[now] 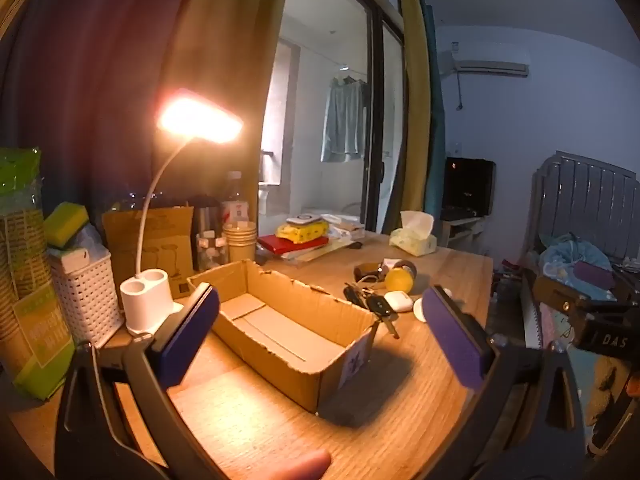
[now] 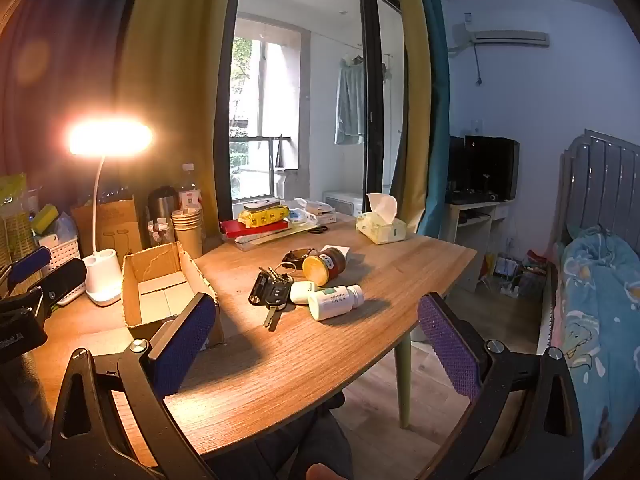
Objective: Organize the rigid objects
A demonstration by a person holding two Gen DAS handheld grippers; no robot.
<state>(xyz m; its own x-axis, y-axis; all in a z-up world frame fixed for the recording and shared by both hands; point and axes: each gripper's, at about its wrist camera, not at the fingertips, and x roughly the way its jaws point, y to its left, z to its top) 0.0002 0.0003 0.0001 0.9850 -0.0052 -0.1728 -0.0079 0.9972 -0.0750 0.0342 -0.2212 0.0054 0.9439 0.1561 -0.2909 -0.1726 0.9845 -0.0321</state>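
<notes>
An open, empty cardboard box (image 1: 288,320) (image 2: 160,288) lies on the wooden table (image 2: 320,352). To its right sit a bunch of keys with a black fob (image 2: 270,290) (image 1: 370,304), two white pill bottles (image 2: 334,300), a brown jar with a yellow lid (image 2: 324,266) (image 1: 400,278) and a dark strap (image 2: 296,257). My left gripper (image 1: 320,320) hovers open just in front of the box, nothing between its blue pads. My right gripper (image 2: 316,332) is open too, short of the keys and bottles. The left gripper's blue pad (image 2: 30,260) shows at the right wrist view's left edge.
A lit white desk lamp (image 1: 146,300) (image 2: 102,280) stands left of the box. Behind are a white basket (image 1: 86,292), paper cups (image 2: 188,228), a thermos (image 2: 162,208), stacked books (image 2: 260,226) and a tissue pack (image 2: 380,224). The table's right edge (image 2: 440,288) drops off beside a bed (image 2: 600,280).
</notes>
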